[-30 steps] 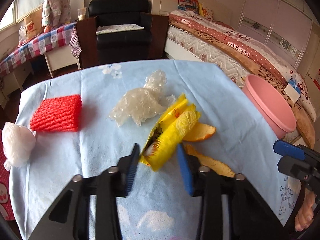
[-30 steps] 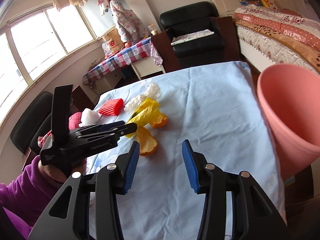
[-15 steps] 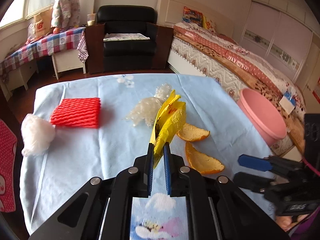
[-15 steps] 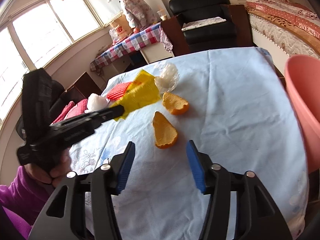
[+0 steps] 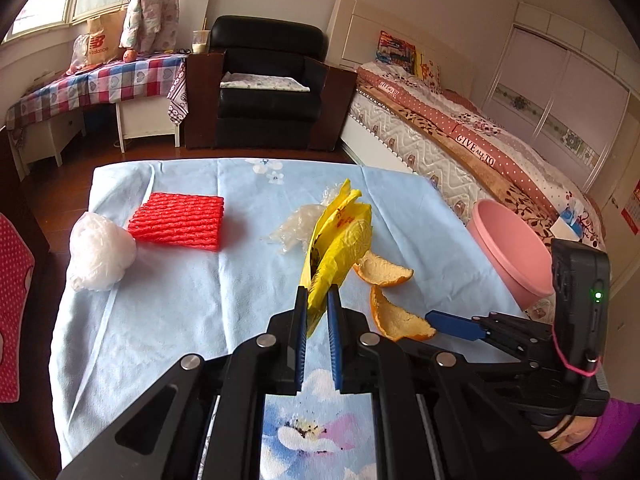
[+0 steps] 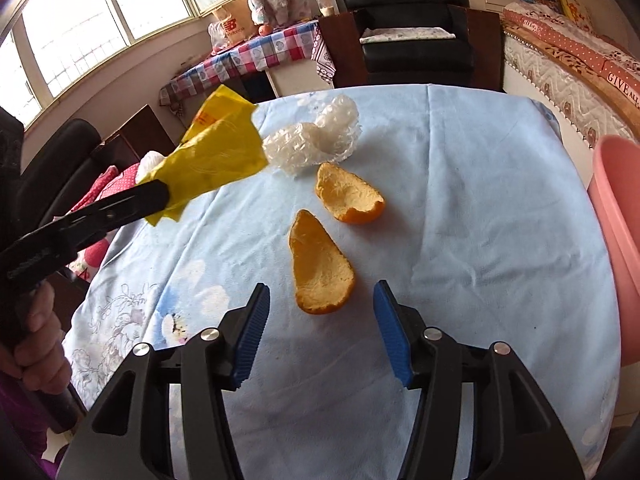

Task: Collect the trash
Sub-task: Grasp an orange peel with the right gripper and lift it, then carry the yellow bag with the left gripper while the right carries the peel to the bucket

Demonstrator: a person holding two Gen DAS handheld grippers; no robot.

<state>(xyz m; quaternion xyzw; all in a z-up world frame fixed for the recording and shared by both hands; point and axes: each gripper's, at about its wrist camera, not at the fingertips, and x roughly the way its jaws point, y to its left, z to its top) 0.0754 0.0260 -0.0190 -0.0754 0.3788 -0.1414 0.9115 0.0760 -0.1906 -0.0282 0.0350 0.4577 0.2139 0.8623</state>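
Note:
My left gripper [image 5: 318, 300] is shut on a yellow plastic wrapper [image 5: 340, 240] and holds it above the blue tablecloth; it also shows in the right wrist view [image 6: 216, 156]. My right gripper [image 6: 320, 300] is open, its fingers either side of the near orange peel [image 6: 320, 268]. A second orange peel [image 6: 348, 196] lies just beyond. Clear crumpled plastic [image 6: 316, 140] lies behind the peels. A red foam net [image 5: 180, 220] and a white plastic ball [image 5: 100, 252] lie at the left. A pink bin [image 5: 512, 248] stands off the table's right edge.
The table has a light blue flowered cloth [image 5: 200, 312]. A black armchair [image 5: 268, 84], a checked side table [image 5: 100, 84] and a bed [image 5: 460, 136] stand beyond it. The right gripper's body [image 5: 520, 344] is at the left wrist view's lower right.
My left gripper closed on the yellow wrapper and lifted it off the cloth. My right gripper moved forward to the near orange peel and stayed open.

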